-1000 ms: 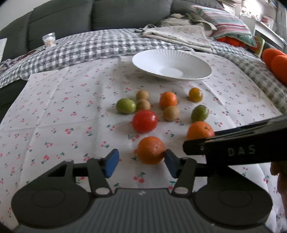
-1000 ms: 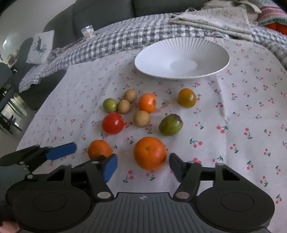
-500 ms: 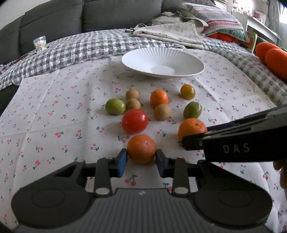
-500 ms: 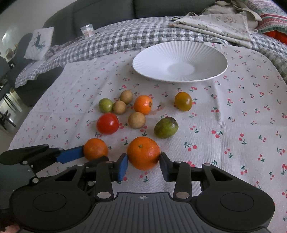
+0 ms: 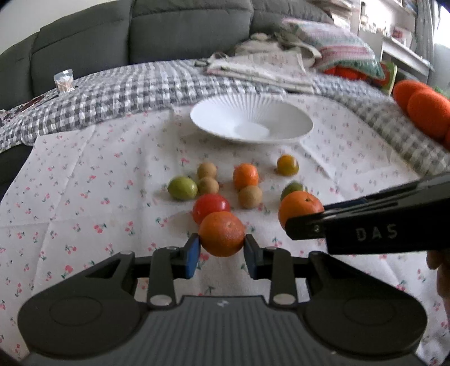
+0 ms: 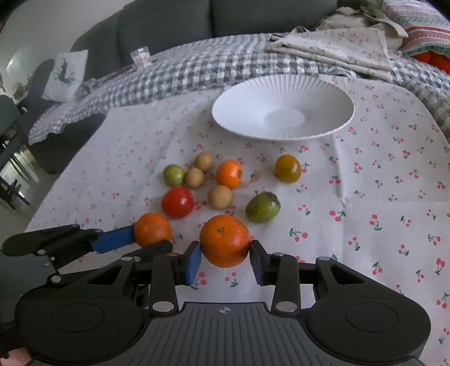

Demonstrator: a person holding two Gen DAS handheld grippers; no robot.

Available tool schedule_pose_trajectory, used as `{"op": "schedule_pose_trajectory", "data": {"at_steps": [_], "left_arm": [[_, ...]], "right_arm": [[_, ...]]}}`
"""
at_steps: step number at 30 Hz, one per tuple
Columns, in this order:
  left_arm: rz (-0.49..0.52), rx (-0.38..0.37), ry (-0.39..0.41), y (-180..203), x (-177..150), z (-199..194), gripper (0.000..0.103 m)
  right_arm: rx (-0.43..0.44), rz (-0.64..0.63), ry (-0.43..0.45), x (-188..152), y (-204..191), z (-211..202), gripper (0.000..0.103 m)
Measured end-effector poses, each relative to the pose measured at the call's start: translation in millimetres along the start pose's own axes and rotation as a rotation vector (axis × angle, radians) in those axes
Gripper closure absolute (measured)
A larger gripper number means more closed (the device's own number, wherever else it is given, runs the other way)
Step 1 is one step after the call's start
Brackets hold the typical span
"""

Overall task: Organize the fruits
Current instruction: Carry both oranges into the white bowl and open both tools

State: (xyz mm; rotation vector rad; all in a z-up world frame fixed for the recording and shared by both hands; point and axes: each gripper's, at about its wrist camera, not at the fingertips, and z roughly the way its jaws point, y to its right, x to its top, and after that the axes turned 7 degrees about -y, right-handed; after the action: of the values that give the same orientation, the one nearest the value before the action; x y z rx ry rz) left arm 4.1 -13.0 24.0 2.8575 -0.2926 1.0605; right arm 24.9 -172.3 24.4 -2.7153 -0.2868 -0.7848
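On the cherry-print cloth: (image 6: 379, 174) I work with a gripper in each hand, both low over the near edge of the fruit cluster.
Left gripper: (image 5: 222, 252) my two blue pads press on either side of the smaller orange (image 5: 222, 233), so the jaws are closed down to the width of that fruit.
Right gripper: (image 6: 225, 257) my jaws are clamped on the larger orange (image 6: 225, 240), pads touching its left and right flanks.
Whether the oranges are off the cloth: I cannot tell from either view.
White ribbed bowl: (image 6: 332, 95) it sits at the far side of the cloth, well apart from both oranges, with nothing in it.
Loose fruit: a red tomato (image 6: 177, 202), a green mango (image 6: 263, 207), a small tangerine (image 6: 229, 174), a lime (image 6: 173, 174), a yellow-green tomato (image 6: 287, 168) and three brown longans (image 6: 220, 197) lie between my grippers and the bowl.
Backdrop: a grey checked blanket (image 6: 182, 73) and a dark sofa (image 6: 168, 25) lie beyond the cloth.
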Motion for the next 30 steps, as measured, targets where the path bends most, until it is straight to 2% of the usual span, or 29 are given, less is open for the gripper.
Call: {"op": "schedule_pose_trajectory", "data": {"at_steps": [4, 8, 11, 16, 19, 24, 30], "left_arm": [[-0.012, -0.004, 0.034, -8, 10, -15, 0.071], [-0.039, -0.046, 0.05, -18, 26, -29, 0.071], [-0.025, -0.034, 0.079, -19, 43, -31, 0.071], [-0.028, -0.061, 0.079, -18, 71, -13, 0.071], [0.004, -0.044, 0.085, -10, 84, 4, 0.071], [0.03, -0.041, 0.083, 0, 103, 30, 0.071], [0.047, -0.042, 0.096, 6, 123, 55, 0.071]], "right_arm": [[0.021, 0.024, 0.027, 6, 5, -14, 0.066], [0.04, 0.051, 0.073, 18, 14, -33, 0.066], [0.043, 0.071, 0.11, 29, 23, -45, 0.066], [0.0, 0.09, 0.136, 49, 43, -53, 0.066], [-0.029, 0.101, 0.146, 67, 55, -50, 0.066], [-0.058, 0.134, 0.12, 85, 75, -30, 0.066], [-0.081, 0.115, 0.107, 100, 79, -11, 0.066]]}}
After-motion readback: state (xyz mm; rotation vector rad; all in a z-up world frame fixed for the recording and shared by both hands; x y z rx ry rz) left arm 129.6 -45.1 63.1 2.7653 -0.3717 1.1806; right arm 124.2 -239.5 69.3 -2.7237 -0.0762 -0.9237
